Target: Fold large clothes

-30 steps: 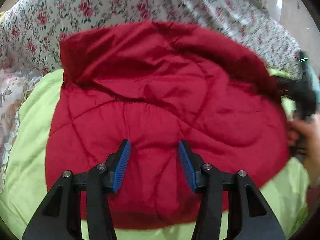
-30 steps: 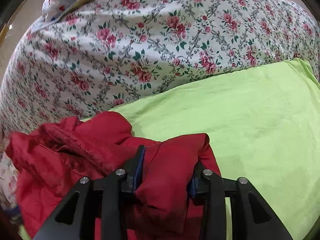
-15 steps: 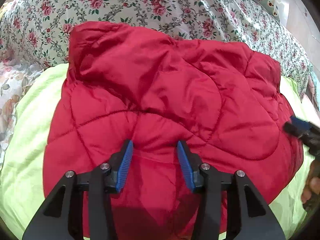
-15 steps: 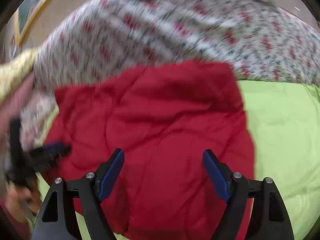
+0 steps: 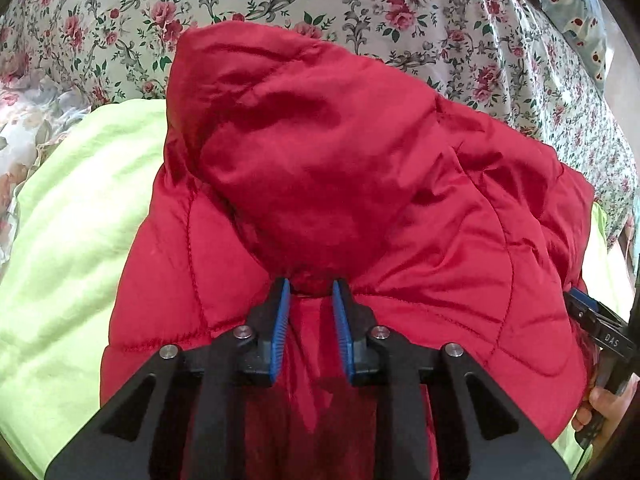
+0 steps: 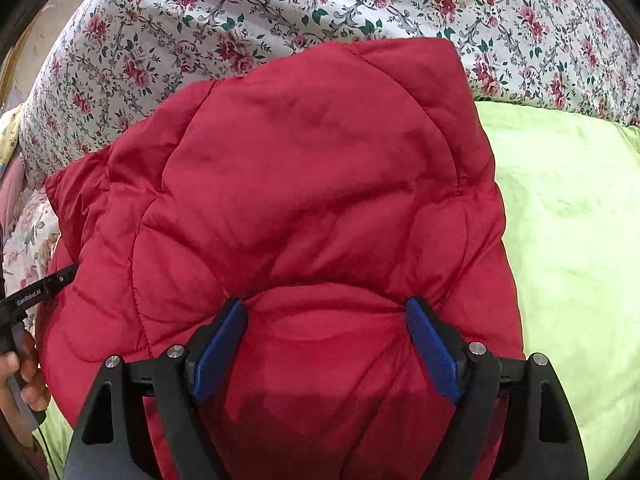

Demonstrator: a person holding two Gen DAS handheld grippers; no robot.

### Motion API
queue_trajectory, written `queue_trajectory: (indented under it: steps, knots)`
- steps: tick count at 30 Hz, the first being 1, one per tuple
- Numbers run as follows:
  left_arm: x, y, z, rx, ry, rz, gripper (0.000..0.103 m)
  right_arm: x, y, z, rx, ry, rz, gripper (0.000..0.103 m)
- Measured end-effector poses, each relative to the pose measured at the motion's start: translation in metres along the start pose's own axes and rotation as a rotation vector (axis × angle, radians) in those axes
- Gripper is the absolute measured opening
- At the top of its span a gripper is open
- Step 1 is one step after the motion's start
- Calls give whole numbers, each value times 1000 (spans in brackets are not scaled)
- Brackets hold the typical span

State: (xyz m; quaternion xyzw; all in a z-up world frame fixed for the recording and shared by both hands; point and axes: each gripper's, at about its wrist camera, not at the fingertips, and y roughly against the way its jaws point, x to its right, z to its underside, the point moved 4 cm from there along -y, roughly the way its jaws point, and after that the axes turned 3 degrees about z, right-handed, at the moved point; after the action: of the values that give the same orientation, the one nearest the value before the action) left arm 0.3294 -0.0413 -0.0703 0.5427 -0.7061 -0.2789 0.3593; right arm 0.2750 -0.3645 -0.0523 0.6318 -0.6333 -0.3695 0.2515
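**Red jacket pinched left, loose right**

Red quilted jacket (image 5: 360, 184) bunched on green sheet (image 5: 72, 240). Left gripper (image 5: 308, 292) just closing, a small pucker nipped between its pads. Right gripper (image 6: 326, 320) just opened wide, pads resting on padding, nothing clamped. Beyond, floral bedding (image 6: 280, 12). Risk, as judged: slick, puffy shell sliding from so shallow a pinch, or one-sided lifting skewing the fold.
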Motion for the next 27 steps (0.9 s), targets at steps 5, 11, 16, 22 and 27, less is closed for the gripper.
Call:
queue_trajectory:
  steps: [5, 11, 16, 22, 27]
  knots:
    - [1, -2, 3, 1, -7, -5, 22, -2, 2, 2, 3, 5, -2, 84]
    - [5, 0, 2, -2, -17, -5, 22, -3, 13, 4, 20, -11, -20, 85]
    - [1, 8, 0, -13, 12, 39, 26, -1, 35, 6, 35, -35, -35, 84]
    - [-1, 42, 5, 23, 23, 115, 61, 6, 57, 11, 38, -29, -44, 85]
    - [-11, 66, 14, 56, 20, 104, 65, 19, 78, 15, 65, -35, -36, 85]
